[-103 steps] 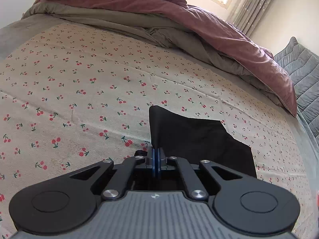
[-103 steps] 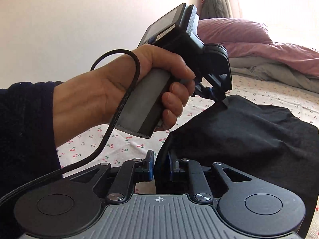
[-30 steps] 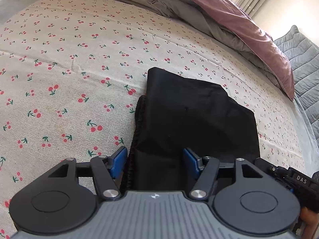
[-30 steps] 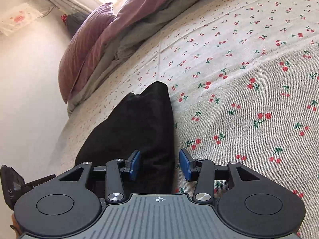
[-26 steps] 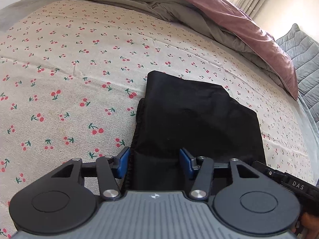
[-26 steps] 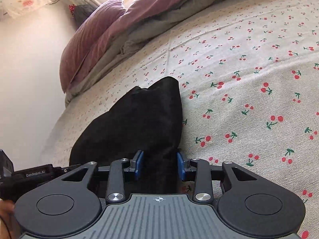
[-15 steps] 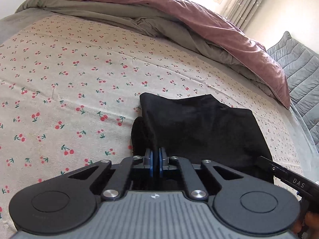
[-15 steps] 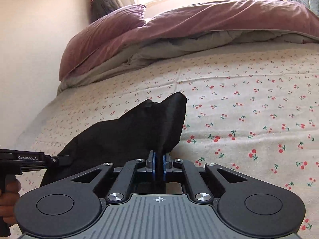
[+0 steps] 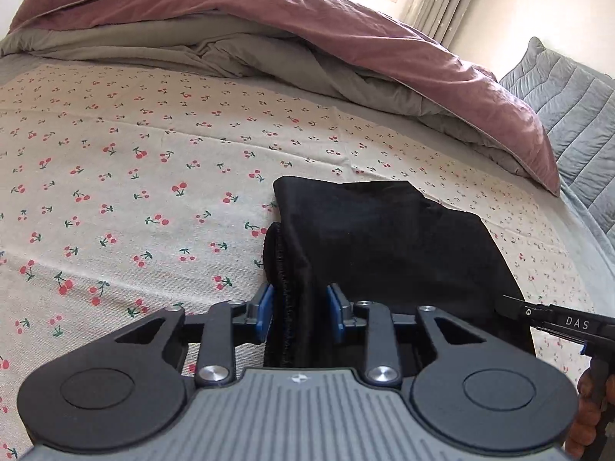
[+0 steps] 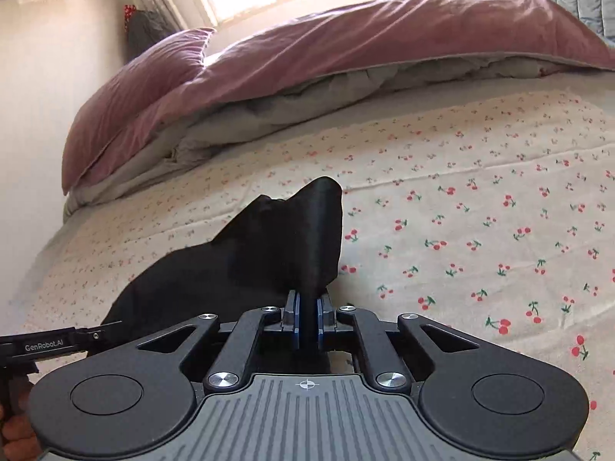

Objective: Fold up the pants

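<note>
Folded black pants (image 9: 384, 246) lie on the cherry-print bed sheet (image 9: 134, 176). My left gripper (image 9: 300, 309) is at their near left edge. Its jaws are opening, and the bunched hem with its stitched seam stands loosely between the blue pads (image 9: 265, 309). In the right wrist view the pants (image 10: 250, 261) rise in a fold toward my right gripper (image 10: 306, 319). That gripper is nipped on a narrow pleat of the cloth, and its jaws are just starting to part. Each view shows the other gripper's body at its edge.
A mauve and grey duvet (image 9: 346, 50) is heaped along the far side of the bed, also seen in the right wrist view (image 10: 346, 50). A grey quilted cushion (image 9: 569, 107) stands at the right. A person's hand (image 9: 588, 422) holds the right gripper.
Both grippers shut on the pants' near edge and drew it up and back, bunching the cloth. The left jaws have since spread apart again. The right jaws have eased only slightly.
</note>
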